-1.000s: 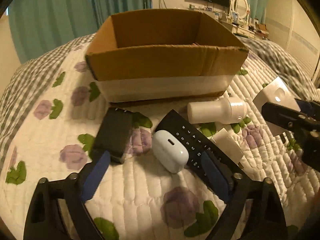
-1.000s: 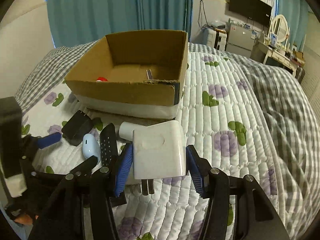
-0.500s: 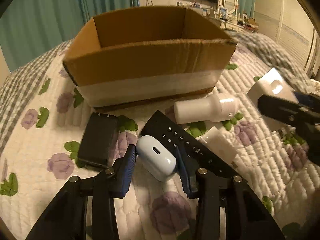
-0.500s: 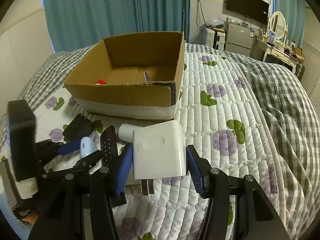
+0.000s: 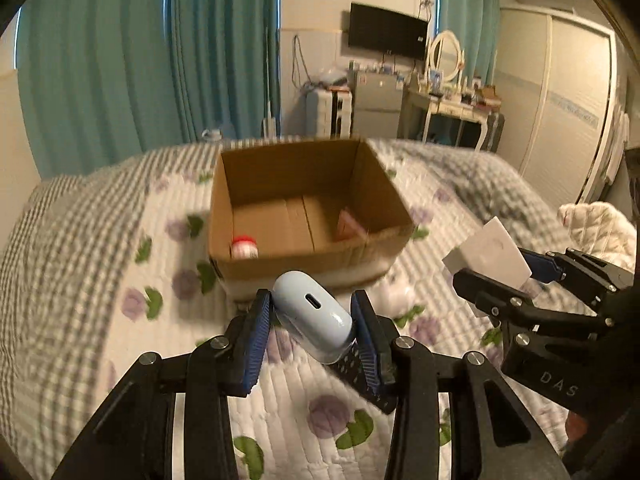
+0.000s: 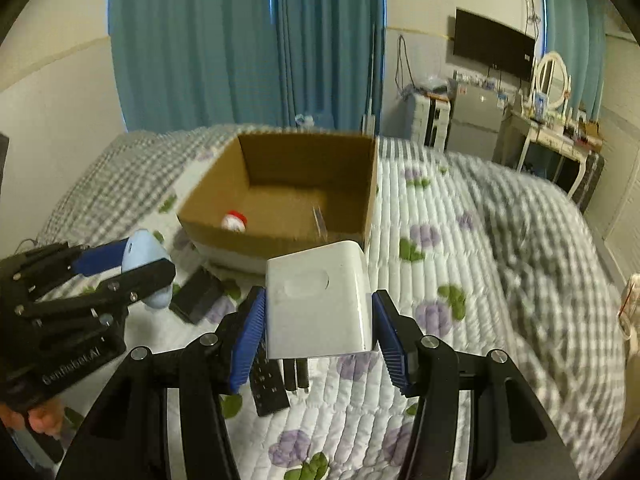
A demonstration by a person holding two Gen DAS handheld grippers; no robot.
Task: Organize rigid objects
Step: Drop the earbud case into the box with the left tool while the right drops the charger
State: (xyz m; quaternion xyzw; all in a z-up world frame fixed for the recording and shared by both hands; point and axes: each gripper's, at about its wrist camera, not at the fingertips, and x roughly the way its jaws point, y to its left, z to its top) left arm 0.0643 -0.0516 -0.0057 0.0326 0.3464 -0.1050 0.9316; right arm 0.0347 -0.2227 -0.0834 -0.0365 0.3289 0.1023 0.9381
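While held above the bed (image 5: 80, 280), two items are gripped.
L gripper (image 5: 313, 322) jaws clamped on pale-blue oval earbud case (image 5: 312, 316); R gripper (image 6: 320, 326) jaws clamped on white square plastic charger (image 6: 318, 300), w/ open brown cardboard box (image 6: 280, 244) ahead.

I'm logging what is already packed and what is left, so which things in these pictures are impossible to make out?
- Cardboard box contents, both views: motion blur; only a red-and-white item and a pinkish one, identities unclear.
- Remote, right wrist view: partly behind the white charger and a finger.
- White object by the box, left wrist view: blurred.
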